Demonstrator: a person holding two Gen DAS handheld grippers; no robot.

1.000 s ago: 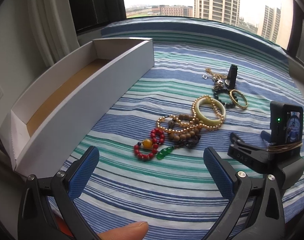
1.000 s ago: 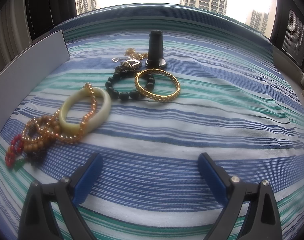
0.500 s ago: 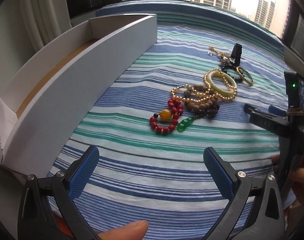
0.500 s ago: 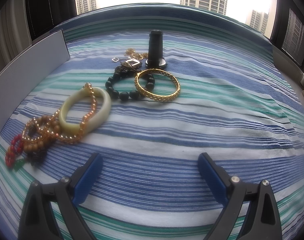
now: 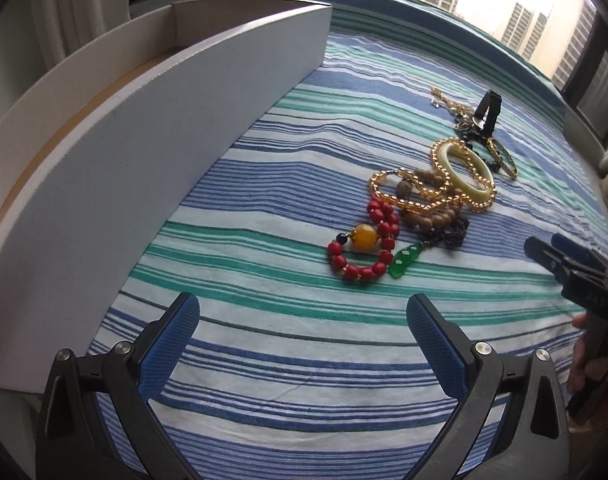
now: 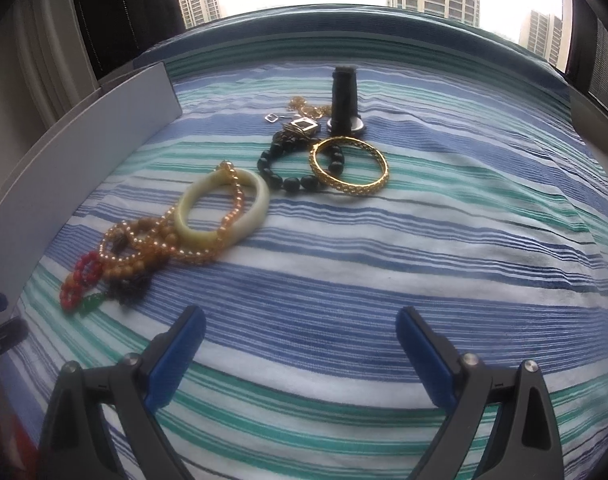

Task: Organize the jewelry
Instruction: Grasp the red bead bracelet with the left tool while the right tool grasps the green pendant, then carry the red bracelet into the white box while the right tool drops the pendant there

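Note:
Jewelry lies in a row on a striped cloth. Nearest my left gripper (image 5: 301, 334) is a red bead bracelet (image 5: 362, 248) with an amber bead and a green pendant (image 5: 404, 262). Behind it lie golden bead strands (image 5: 416, 196), wooden beads and a pale jade bangle (image 5: 466, 170). In the right wrist view the jade bangle (image 6: 223, 210), a black bead bracelet (image 6: 287, 176), a gold bangle (image 6: 350, 170) and a black watch (image 6: 344, 100) lie ahead of my right gripper (image 6: 299, 348). Both grippers are open and empty.
A long white open box (image 5: 163, 120) stands along the left of the cloth, its wall also in the right wrist view (image 6: 83, 152). The right gripper body (image 5: 576, 272) shows at the right edge of the left wrist view. Windows lie beyond the cloth.
My left gripper has moved left and lower, closer to the box and the red bracelet. The right gripper has shifted slightly forward. Both stay open.

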